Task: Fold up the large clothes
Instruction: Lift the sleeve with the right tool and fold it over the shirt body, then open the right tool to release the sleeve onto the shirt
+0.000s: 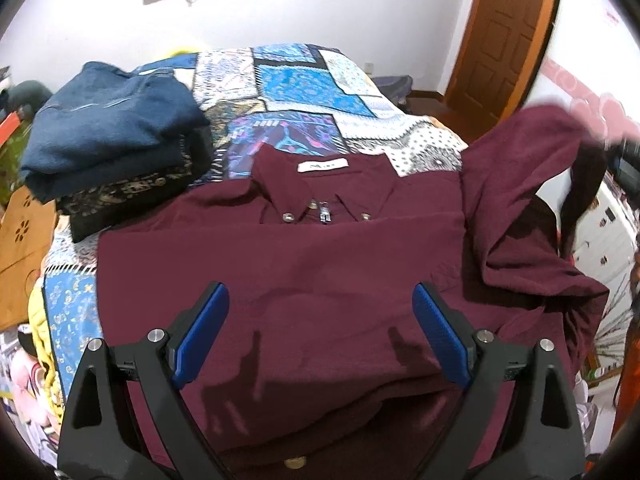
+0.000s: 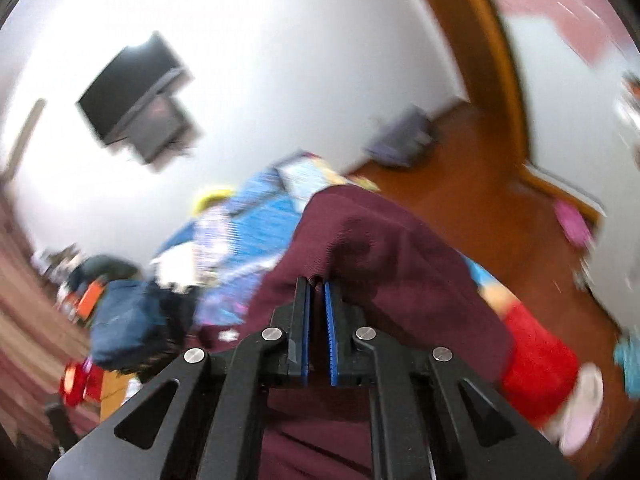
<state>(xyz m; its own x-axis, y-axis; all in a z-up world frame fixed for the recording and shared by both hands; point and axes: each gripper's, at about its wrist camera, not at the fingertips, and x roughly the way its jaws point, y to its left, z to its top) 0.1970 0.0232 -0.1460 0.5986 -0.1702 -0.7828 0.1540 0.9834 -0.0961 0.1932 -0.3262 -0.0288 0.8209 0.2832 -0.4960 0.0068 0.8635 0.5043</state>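
Observation:
A maroon collared shirt [image 1: 304,264] lies front up on a patchwork bedspread [image 1: 304,92], collar away from me, its white label showing. My left gripper [image 1: 320,300] hovers open above the shirt's lower half, nothing between its blue pads. The shirt's right sleeve [image 1: 532,184] is lifted off the bed at the right side. In the blurred right wrist view, my right gripper [image 2: 318,284] is shut on a fold of this maroon cloth [image 2: 384,248], which drapes over and around the fingers.
A stack of folded clothes, a dark blue garment [image 1: 108,128] on top, sits at the bed's left. A wooden door [image 1: 508,28] and wooden floor lie beyond the bed's right side. Clutter surrounds the bed at the left and right edges.

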